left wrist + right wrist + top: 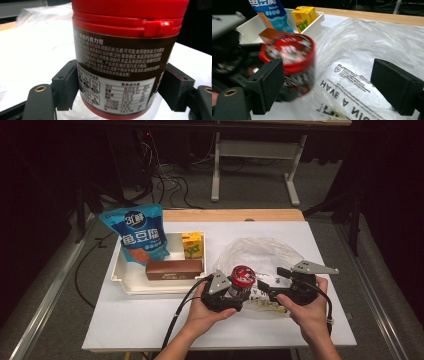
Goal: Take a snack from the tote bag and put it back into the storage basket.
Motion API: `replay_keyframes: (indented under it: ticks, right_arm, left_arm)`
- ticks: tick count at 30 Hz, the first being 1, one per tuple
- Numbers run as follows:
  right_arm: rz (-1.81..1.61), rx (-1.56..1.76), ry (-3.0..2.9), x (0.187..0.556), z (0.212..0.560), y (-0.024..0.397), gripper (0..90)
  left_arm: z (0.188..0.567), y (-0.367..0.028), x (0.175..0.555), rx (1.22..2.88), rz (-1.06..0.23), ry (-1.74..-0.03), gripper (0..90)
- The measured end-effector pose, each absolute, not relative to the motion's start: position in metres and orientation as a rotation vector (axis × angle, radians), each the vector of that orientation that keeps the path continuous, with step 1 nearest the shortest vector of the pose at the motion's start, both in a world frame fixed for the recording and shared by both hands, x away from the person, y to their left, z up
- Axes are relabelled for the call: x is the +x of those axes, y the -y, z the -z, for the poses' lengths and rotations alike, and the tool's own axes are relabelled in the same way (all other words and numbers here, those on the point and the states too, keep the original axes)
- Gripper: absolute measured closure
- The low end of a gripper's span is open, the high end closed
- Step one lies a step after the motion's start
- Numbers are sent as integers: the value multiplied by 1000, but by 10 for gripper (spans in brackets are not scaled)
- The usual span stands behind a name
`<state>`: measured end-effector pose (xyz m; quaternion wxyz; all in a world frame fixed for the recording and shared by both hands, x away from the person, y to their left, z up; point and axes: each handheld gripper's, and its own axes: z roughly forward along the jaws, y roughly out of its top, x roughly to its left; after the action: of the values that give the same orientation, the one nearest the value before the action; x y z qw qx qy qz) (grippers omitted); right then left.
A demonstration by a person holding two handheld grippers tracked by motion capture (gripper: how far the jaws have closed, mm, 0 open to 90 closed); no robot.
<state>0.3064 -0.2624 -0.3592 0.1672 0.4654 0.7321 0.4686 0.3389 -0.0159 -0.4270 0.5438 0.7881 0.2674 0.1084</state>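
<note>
A jar point(243, 276) with a red lid and a brown label stands upright in my left gripper point(239, 290), at the near left edge of a clear plastic bag point(260, 250). In the left gripper view the jar point(125, 55) sits between both pads and my left gripper point(120, 86) is shut on its lower half. My right gripper point(272, 281) is just right of the jar, over the bag's near end. In the right gripper view it point(334, 87) is open, its jaws wide apart above the printed plastic bag point(362, 50), and the jar point(289, 55) is blurred at the left.
A white tray point(120, 275) at the left holds a blue snack bag point(137, 232), a yellow drink carton point(193, 245) and a brown box point(174, 269). The white table top point(150, 320) ends close to the person's hands. Cables trail from both grippers.
</note>
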Motion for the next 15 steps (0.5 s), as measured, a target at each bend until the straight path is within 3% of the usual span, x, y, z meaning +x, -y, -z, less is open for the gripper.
replay_keyframes:
  ticks: [15]
  right_arm:
    - [-1280,1323,-2068,296,384,280,133]
  left_arm:
    - [413,-45,333,1820,-286,-664,261]
